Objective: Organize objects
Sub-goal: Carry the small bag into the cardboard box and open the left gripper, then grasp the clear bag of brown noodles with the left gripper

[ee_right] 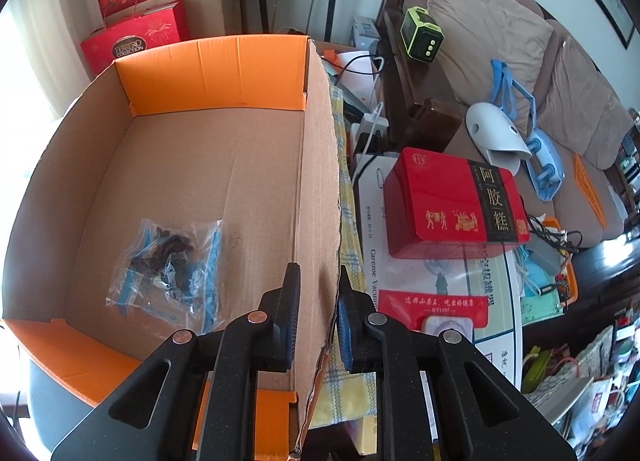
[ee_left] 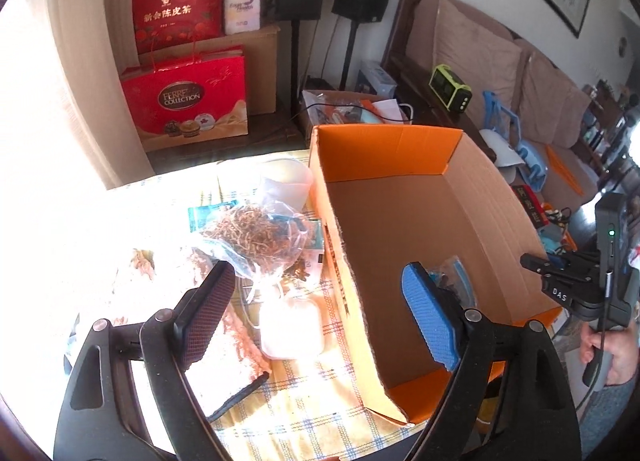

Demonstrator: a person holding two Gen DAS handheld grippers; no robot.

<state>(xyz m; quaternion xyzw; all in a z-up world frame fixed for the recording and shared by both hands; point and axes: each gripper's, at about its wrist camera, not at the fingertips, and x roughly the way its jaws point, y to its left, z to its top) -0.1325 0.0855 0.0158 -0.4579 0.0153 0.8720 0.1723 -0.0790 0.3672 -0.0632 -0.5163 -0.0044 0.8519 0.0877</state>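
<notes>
— Where was the clear bag (ee_right: 170, 267)?
— Inside the cardboard box (ee_right: 224, 165), at seven o'clock on its floor.
— And the grippers?
— Left gripper (ee_left: 320, 315) spread wide, empty. Right gripper (ee_right: 318, 319) pinched the box's wall.

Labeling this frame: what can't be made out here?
- Left wrist view: items left of the cardboard box on the table are washed out by sunlight glare.
- Left wrist view: small bag in the box mostly hidden behind the left gripper.
- Right wrist view: small bag's dark contents unidentifiable.
</notes>
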